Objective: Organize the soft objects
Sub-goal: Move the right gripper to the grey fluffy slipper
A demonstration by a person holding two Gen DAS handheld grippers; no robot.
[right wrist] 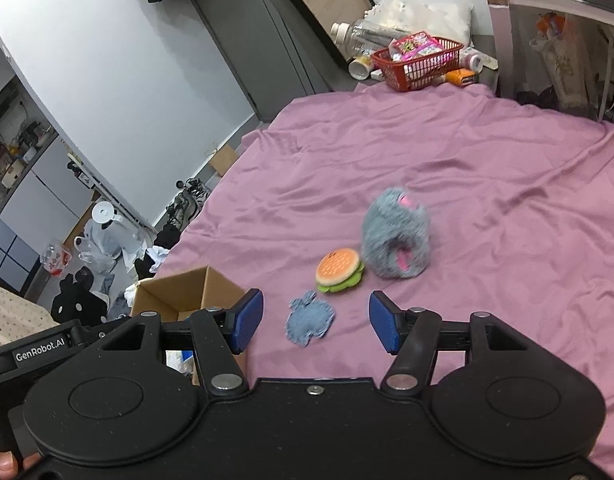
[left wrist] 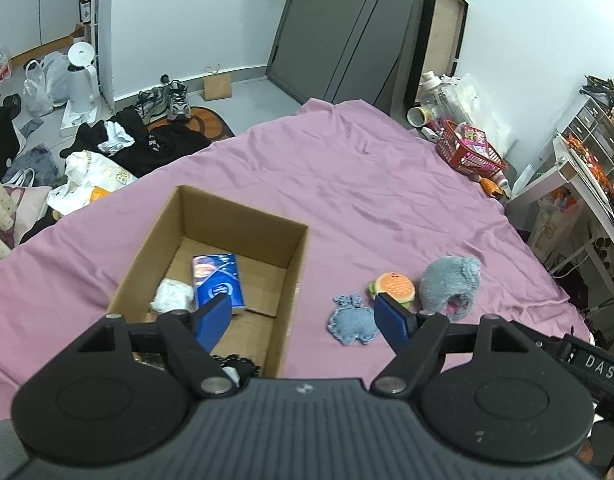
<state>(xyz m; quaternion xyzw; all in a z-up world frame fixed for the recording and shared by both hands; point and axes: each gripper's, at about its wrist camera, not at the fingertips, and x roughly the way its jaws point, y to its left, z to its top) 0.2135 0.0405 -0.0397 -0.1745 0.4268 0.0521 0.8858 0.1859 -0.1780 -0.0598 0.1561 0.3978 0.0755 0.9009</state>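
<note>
left wrist — above box, facing bed's far end | right wrist — lower, tilted | shared: burger toy

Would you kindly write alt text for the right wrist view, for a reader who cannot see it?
The open right gripper hovers above a small denim patch on a purple bedsheet. Just beyond lie a burger plush and a grey fluffy toy; an open cardboard box sits at left.
</note>
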